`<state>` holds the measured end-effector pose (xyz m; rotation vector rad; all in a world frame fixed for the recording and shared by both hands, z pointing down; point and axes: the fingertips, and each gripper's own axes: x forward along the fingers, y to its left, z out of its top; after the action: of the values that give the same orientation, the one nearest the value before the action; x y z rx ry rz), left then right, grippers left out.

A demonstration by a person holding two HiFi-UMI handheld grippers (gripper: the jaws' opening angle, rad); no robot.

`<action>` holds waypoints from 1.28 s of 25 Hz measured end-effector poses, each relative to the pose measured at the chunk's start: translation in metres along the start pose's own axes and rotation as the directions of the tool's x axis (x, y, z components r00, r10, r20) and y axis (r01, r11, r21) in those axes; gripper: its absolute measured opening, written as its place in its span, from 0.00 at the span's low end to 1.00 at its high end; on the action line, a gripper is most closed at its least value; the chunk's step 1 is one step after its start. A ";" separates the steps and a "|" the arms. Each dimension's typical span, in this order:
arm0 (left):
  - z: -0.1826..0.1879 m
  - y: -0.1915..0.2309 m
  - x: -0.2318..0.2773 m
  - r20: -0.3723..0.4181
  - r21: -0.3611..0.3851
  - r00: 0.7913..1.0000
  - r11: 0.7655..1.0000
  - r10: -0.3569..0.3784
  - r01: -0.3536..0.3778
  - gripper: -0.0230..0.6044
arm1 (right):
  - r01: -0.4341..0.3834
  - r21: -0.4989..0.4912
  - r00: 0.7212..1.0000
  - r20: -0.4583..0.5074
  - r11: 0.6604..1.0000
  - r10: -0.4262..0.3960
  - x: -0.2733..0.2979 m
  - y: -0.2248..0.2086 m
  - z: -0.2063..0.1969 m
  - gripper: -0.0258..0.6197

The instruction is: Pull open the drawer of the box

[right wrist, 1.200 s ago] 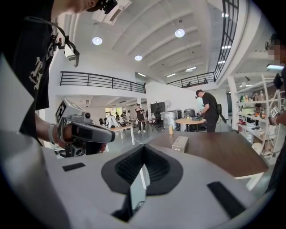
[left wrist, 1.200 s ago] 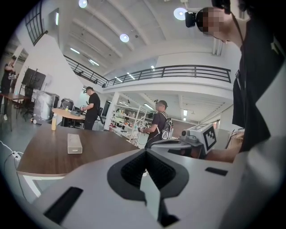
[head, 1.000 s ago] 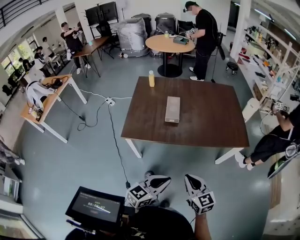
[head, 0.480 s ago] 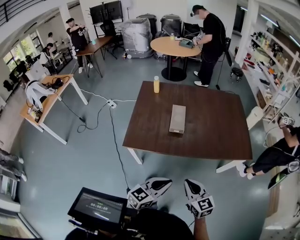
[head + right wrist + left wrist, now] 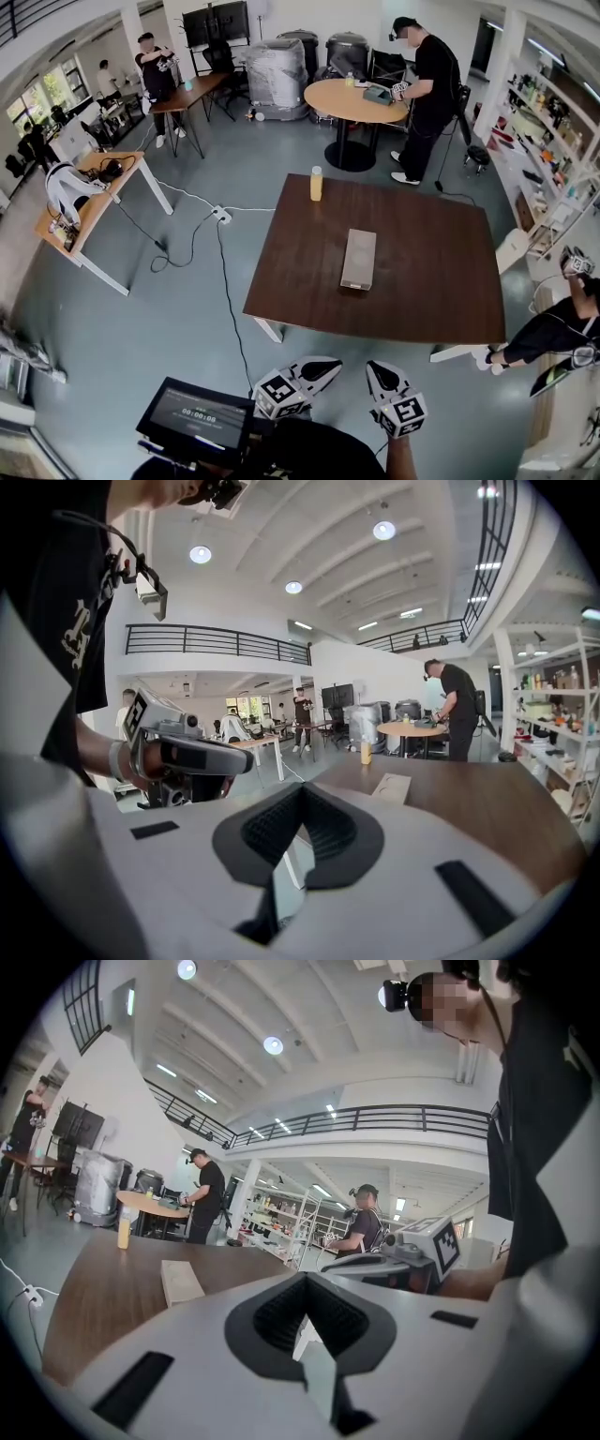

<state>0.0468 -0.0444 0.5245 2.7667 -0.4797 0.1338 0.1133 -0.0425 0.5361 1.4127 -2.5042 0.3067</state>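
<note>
on the dark table (image 5: 441,272), near its middle, the box (image 5: 358,259) lies flat with its long side running away from the person. an orange bottle (image 5: 316,183) stands by the far left edge, well apart from the box. no drawer shows pulled out: the box reads as one closed block, and which end carries the drawer front cannot be told from these views. the left gripper (image 5: 330,362) and the right gripper (image 5: 375,367) hang side by side short of the table's near edge, well apart from the box and touching nothing. both sets of jaws are pressed together and empty. judgement: none of the task proper is done. left to do: reach the box, part the jaws, take the drawer front, perhaps brace the box, and pull.
</note>
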 end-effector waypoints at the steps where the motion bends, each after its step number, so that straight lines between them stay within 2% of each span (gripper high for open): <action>1: 0.003 0.007 0.001 0.004 0.000 1.000 1.000 0.001 -0.001 0.04 | 0.000 -0.004 1.000 -0.003 1.000 0.000 0.007 -0.002 0.003 0.02; 17: 0.027 0.052 0.015 0.002 -0.011 1.000 1.000 0.015 -0.015 0.04 | -0.022 -0.011 1.000 -0.021 1.000 0.022 0.051 -0.030 0.023 0.02; 25: 0.038 0.091 0.015 -0.007 -0.014 1.000 1.000 -0.014 0.014 0.04 | 0.008 -0.003 0.999 -0.032 1.000 -0.008 0.087 -0.033 0.040 0.02; 32: 0.037 0.117 0.010 -0.010 -0.006 0.999 0.999 -0.050 0.050 0.04 | 0.022 -0.002 0.999 -0.046 1.000 -0.022 0.111 -0.026 0.037 0.02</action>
<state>0.0177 -0.1644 0.5271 2.7683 -0.4066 0.1342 0.0765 -0.1567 0.5378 1.4159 -2.4504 0.3293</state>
